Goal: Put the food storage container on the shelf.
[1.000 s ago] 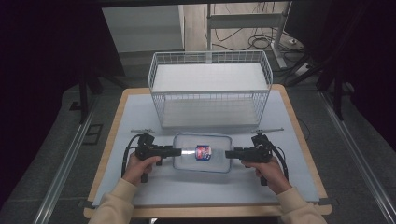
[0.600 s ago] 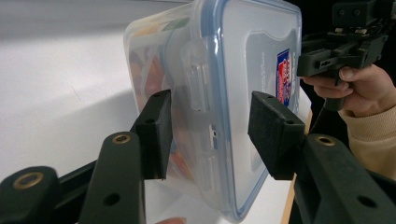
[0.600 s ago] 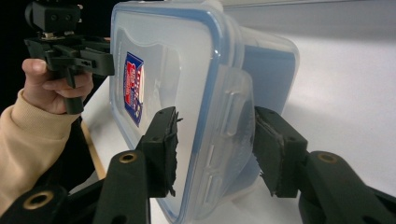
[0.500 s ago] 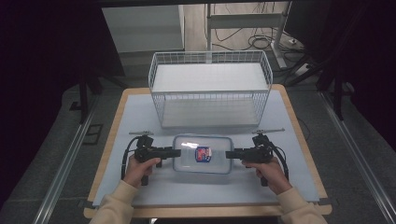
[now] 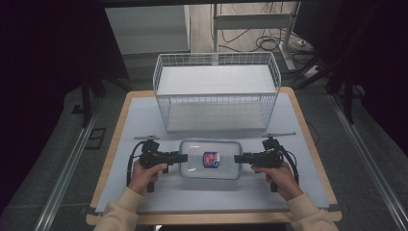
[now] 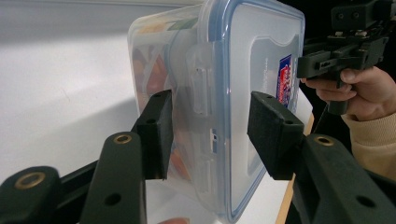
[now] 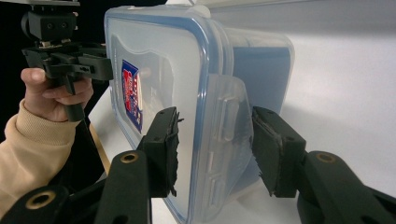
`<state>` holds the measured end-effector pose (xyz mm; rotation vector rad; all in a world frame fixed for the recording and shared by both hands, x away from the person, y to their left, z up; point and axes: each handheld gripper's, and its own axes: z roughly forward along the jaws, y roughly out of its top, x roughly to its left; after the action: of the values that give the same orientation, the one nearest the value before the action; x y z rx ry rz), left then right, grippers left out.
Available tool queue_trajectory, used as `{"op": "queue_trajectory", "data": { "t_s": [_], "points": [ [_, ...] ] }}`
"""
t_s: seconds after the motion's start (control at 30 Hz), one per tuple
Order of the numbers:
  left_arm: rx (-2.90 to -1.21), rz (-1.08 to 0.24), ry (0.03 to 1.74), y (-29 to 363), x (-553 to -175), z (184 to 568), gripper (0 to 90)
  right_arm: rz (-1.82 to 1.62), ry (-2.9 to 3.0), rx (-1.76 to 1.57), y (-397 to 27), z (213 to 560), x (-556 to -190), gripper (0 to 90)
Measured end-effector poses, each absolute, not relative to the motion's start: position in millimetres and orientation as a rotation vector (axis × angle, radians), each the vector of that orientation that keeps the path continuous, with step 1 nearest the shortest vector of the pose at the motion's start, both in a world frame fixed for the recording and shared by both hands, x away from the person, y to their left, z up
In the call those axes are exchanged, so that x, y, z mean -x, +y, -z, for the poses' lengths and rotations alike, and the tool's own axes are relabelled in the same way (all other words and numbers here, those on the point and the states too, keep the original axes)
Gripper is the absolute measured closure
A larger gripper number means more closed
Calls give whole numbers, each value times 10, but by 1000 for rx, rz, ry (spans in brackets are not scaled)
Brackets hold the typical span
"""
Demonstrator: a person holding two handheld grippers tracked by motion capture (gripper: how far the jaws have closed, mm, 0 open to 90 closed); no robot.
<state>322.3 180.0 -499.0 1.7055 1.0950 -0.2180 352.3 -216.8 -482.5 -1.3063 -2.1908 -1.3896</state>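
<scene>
— Dark room, one lit table (image 5: 144,120) with a pale mat, and a wire basket (image 5: 216,103) at the far side. Where's the box?

— The box (image 5: 209,159) is on the near half of the mat, in front of the basket and well apart from it, lid (image 7: 154,70) on. A gripper sits at each short end.

— Do they have hold of it?

— The right gripper (image 5: 238,158) does. Its jaws are closed in as far as the box allows, one pad on the lid and one on the base side, with the end clip (image 7: 224,126) between them. The left gripper (image 5: 182,157) straddles the other end the same way, jaws about half open and pads close on either side. I can't tell if they press.

— So what's the step?

— I'd say it's getting a two-ended grip before lifting the box toward the basket. The left needs to bite as firmly as the right first. Then both hands should rise together and keep level, or the box will twist out.

— And the clips?

— The pads should stay on the lid and base, not hook under a flap and pop it. The box has to go up high enough to clear the basket's rim before it moves forward.
</scene>
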Motion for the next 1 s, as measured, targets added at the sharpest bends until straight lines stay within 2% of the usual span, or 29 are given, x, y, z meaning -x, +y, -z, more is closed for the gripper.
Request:
{"op": "queue_trajectory", "data": {
  "t_s": [0.6,1.0],
  "points": [
    [-1700,163,1050,1780,-3174,4813,521,1465,-2290,1242,-2174,4584,-3467,529],
    [-1710,118,1012,1718,-3216,4537,522,1539,-2311,1221,-2245,4368,-3460,529]
  ]
}}
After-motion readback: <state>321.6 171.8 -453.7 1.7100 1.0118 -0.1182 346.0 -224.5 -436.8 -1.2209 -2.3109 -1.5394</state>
